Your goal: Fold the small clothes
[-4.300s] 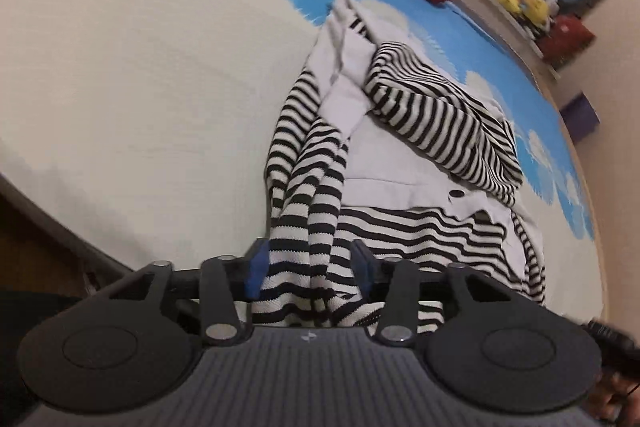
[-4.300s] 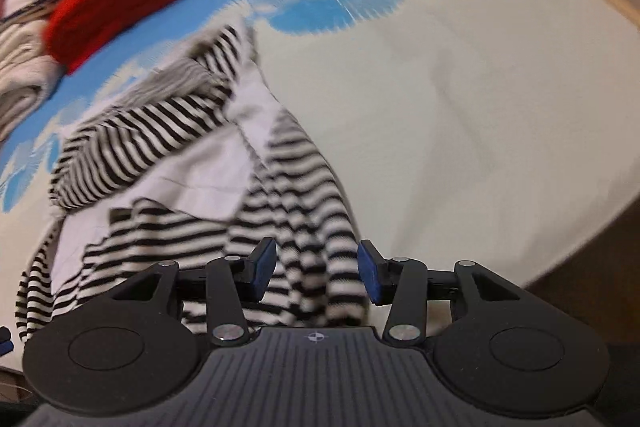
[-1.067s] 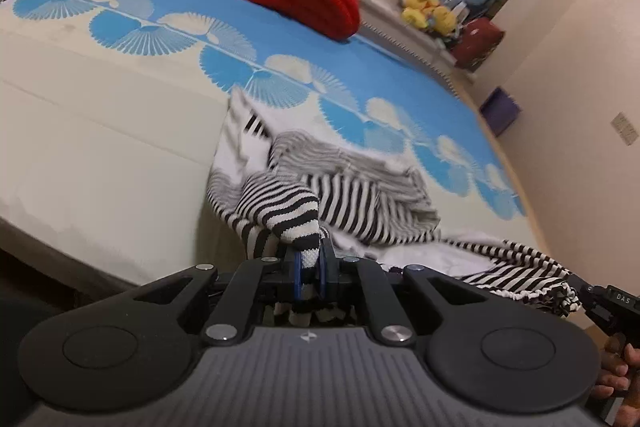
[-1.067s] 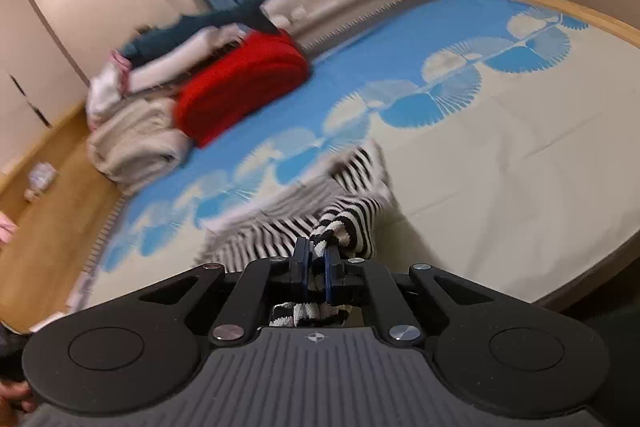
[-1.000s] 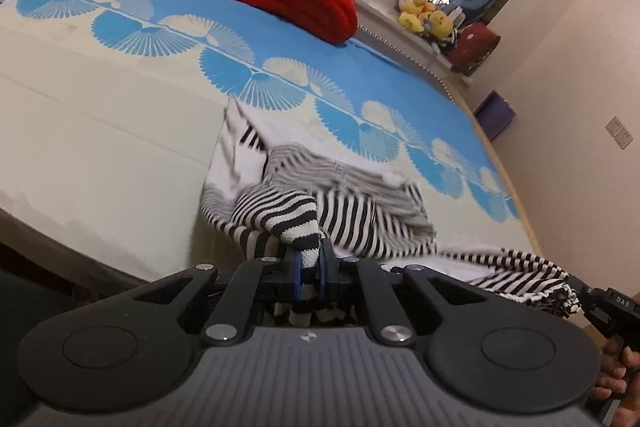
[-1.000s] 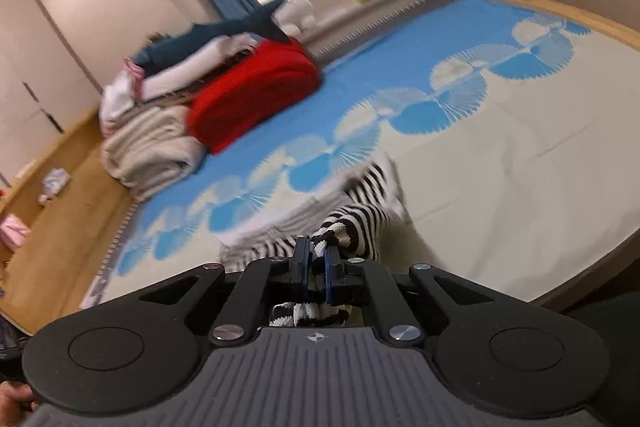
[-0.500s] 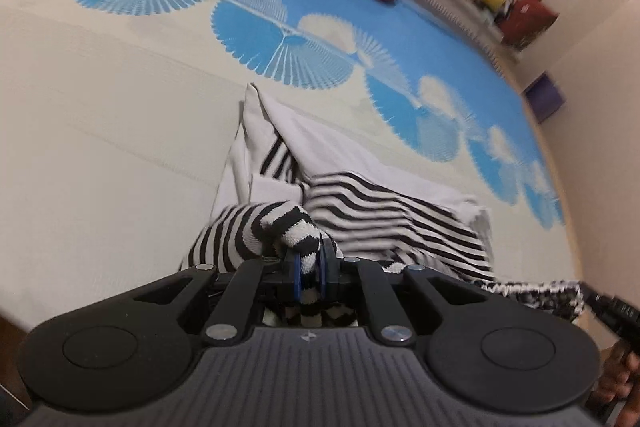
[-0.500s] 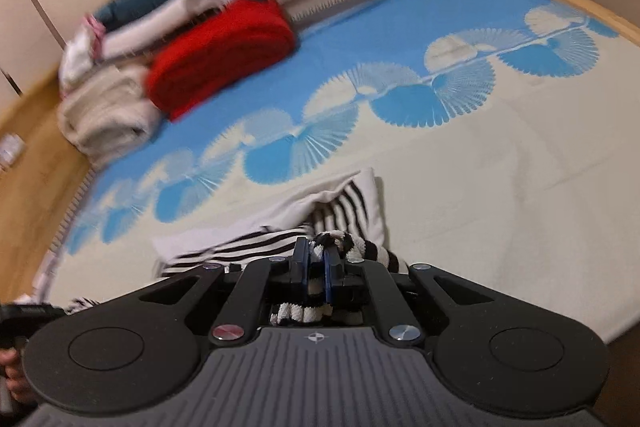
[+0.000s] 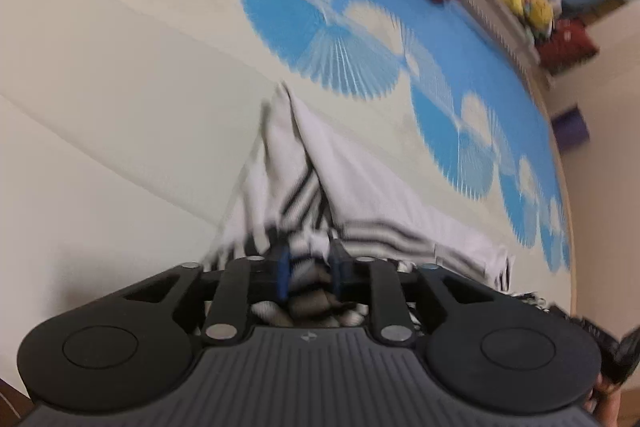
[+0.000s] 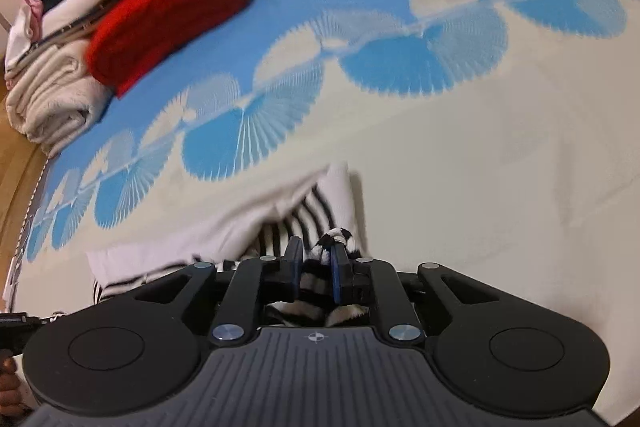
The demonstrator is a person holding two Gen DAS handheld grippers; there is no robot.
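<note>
Both tongs spread w/ striped garment [image 9: 348, 183] between jaws — left tongs [image 9: 309, 273], right tongs [image 10: 314, 269] — low over mat [image 10: 460, 163].

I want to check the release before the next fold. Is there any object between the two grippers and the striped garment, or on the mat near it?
Nothing visible. The left gripper and right gripper each stand open with the striped garment directly between their fingers. The mat around it looks bare; the red blanket lies far off.
</note>
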